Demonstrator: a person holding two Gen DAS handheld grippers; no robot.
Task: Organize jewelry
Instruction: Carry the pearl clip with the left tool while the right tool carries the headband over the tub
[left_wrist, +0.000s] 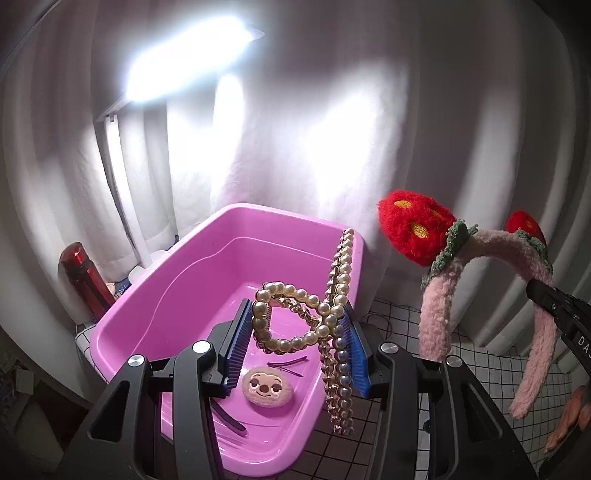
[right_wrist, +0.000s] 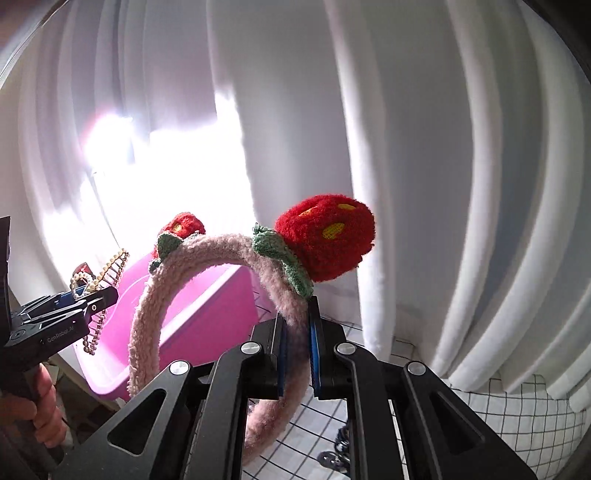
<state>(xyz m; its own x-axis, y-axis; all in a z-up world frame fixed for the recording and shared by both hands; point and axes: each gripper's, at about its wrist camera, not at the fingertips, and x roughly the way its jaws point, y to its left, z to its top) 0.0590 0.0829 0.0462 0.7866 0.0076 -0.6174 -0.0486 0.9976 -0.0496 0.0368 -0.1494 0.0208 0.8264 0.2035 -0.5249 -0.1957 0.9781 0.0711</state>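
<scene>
My left gripper (left_wrist: 295, 325) is shut on a pearl and gold headband (left_wrist: 341, 280), held over the pink tub (left_wrist: 155, 291); it also shows in the right wrist view (right_wrist: 99, 273). Its lower end hangs past the tub's right rim. In the tub lie a round plush face clip (left_wrist: 265, 386) and thin purple hair pins (left_wrist: 286, 366). My right gripper (right_wrist: 295, 332) is shut on a fluffy pink headband (right_wrist: 147, 314) with two red strawberries (right_wrist: 327, 236), held in the air to the right of the tub. That headband shows at the right of the left wrist view (left_wrist: 439, 317).
A red bottle (left_wrist: 85, 280) stands behind the tub's left corner next to a white lamp post (left_wrist: 122, 199). White curtains (right_wrist: 443, 184) hang close behind. A white cloth with a black grid (left_wrist: 491, 373) covers the table. Something dark and beaded (right_wrist: 338, 443) lies on the cloth below my right gripper.
</scene>
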